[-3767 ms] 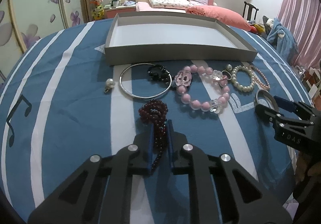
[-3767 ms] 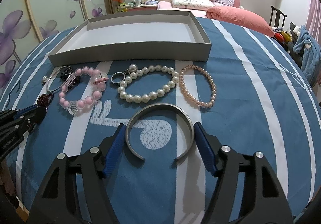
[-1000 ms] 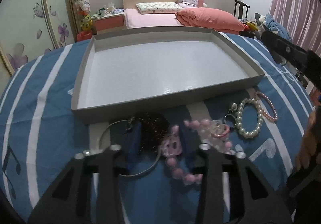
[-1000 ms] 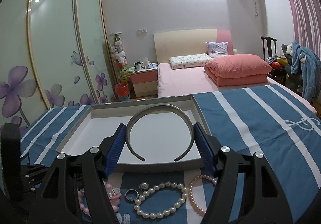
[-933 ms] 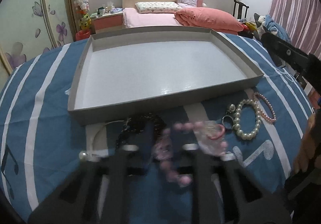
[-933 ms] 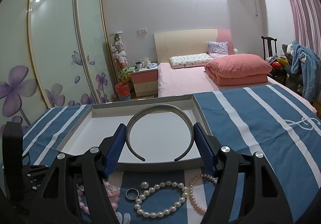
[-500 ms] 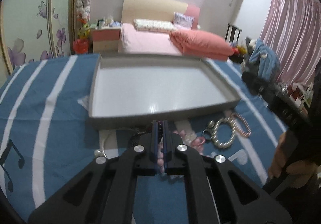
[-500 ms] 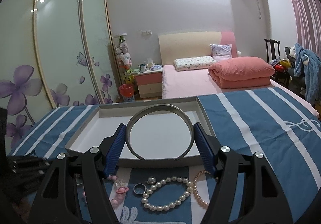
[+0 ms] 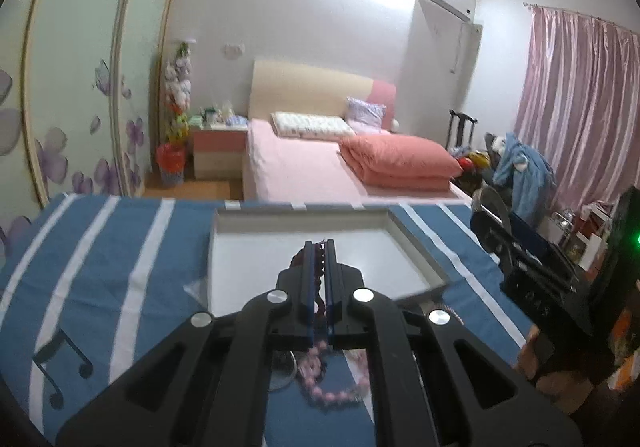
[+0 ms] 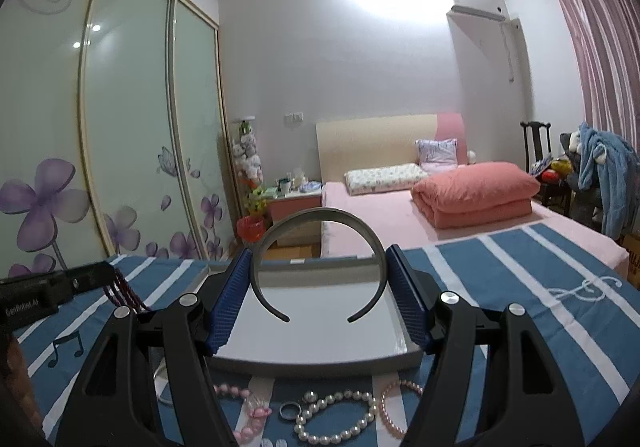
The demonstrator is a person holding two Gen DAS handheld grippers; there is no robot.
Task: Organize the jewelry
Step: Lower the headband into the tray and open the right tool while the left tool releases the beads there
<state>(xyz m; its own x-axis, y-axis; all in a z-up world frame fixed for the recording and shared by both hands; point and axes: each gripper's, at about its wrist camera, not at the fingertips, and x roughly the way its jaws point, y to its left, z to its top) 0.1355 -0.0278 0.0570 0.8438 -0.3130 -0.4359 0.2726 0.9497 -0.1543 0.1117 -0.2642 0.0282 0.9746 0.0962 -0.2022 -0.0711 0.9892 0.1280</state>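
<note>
Both grippers now lifted above tray (image 10: 304, 361): left gripper (image 9: 319, 247) clamped on dark beads (image 9: 318, 279), right gripper (image 10: 320, 287) on bangle (image 10: 320, 215); release pending.

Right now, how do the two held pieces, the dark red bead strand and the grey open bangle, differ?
The dark red bead strand hangs limp from the left tool, whose fingers are nearly together; the grey open bangle is rigid, spanning the right tool, fingers wide apart. Beads are dark red, the bangle plain grey. Both are lifted above the tray.
</note>
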